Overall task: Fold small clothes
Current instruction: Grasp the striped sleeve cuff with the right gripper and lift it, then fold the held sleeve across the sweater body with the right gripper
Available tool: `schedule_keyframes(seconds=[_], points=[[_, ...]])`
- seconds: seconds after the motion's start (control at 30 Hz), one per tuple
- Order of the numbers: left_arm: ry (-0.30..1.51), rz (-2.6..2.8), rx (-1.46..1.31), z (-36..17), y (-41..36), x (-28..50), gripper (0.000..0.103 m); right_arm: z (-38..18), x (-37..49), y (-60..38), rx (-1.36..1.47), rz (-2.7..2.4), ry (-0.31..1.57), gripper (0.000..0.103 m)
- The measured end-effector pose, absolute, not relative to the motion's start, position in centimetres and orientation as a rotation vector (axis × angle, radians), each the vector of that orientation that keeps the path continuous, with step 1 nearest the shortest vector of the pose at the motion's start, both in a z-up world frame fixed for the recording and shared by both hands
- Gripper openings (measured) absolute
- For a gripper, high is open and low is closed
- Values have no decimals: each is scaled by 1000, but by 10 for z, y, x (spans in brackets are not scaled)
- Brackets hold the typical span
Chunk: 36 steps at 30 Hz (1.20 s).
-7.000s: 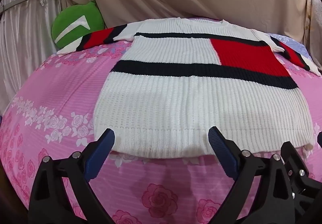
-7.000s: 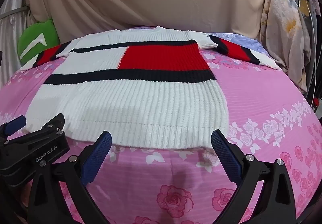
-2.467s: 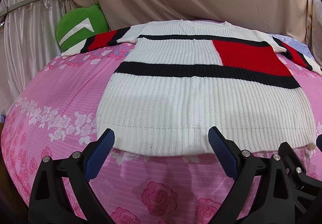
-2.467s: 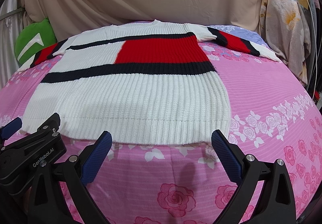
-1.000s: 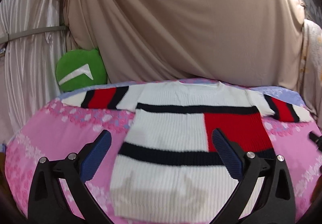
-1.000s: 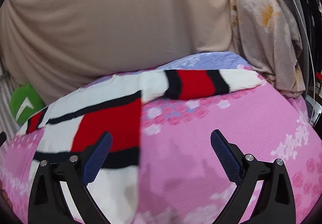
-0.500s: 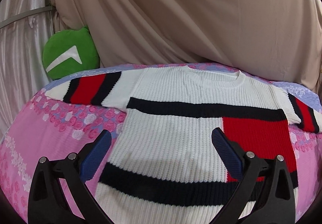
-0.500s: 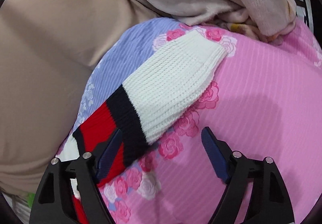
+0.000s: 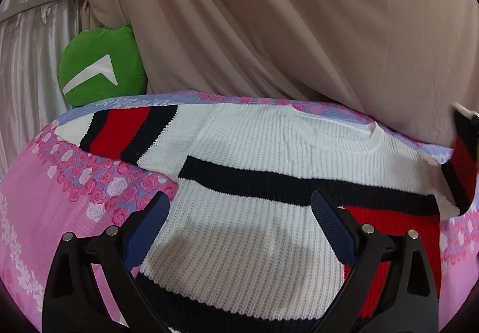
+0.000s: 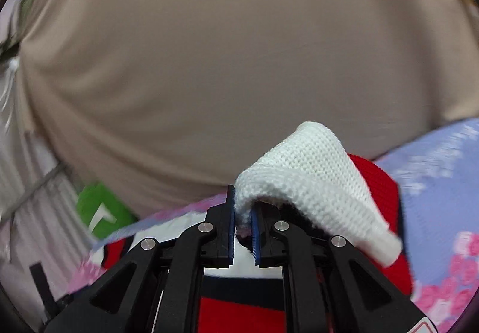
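A white knit sweater with navy bands and a red block lies flat on the pink floral bed. Its left sleeve stretches out toward the far left. My left gripper is open and hovers over the sweater's chest, touching nothing. My right gripper is shut on the white cuff of the right sleeve and holds it lifted above the sweater body. The lifted sleeve also shows at the right edge of the left wrist view.
A green plush cushion sits at the back left of the bed, also seen in the right wrist view. A beige curtain hangs behind the bed. The pink floral sheet spreads to the left.
My right gripper has closed on the right sleeve's cuff and lifted it, swinging left over the sweater. My left gripper has moved a little further over the chest.
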<state>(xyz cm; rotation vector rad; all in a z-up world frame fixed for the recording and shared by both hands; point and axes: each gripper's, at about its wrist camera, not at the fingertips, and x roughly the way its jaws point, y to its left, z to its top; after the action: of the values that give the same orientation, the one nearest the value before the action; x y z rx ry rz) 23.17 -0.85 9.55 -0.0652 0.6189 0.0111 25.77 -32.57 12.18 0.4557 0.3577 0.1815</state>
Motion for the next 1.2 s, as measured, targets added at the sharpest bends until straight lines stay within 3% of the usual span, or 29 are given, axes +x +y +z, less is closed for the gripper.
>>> schedule_keyframes(seconds=[0.1,0.13,0.17,0.23,0.37,0.6,0.83,0.9,0.93,1.1,1.2], points=[[640,6,-95,91,0,243,95,99,302,-218,282,408,500,27],[665,4,-110,86,4,250,95,88,308,-197,227,416,532,39],[696,-10,-131,80,9,257,95,76,314,-178,158,404,565,41],[750,-30,-173,67,18,269,95,65,310,-173,95,375,576,41],[828,-84,-222,45,27,291,95,66,273,-240,200,252,522,61],[873,-60,-188,23,10,323,95,46,240,-345,394,-41,614,63],[836,-29,-196,26,33,310,94,18,293,-338,356,-106,741,63],[826,-30,-179,29,36,306,94,10,307,-331,330,-108,762,45],[818,-30,-174,30,38,305,94,9,312,-330,305,-115,768,13],[786,-8,-134,34,38,309,94,29,275,-378,479,-146,578,9],[839,-37,-148,22,33,323,94,-10,293,-396,479,-162,767,10]])
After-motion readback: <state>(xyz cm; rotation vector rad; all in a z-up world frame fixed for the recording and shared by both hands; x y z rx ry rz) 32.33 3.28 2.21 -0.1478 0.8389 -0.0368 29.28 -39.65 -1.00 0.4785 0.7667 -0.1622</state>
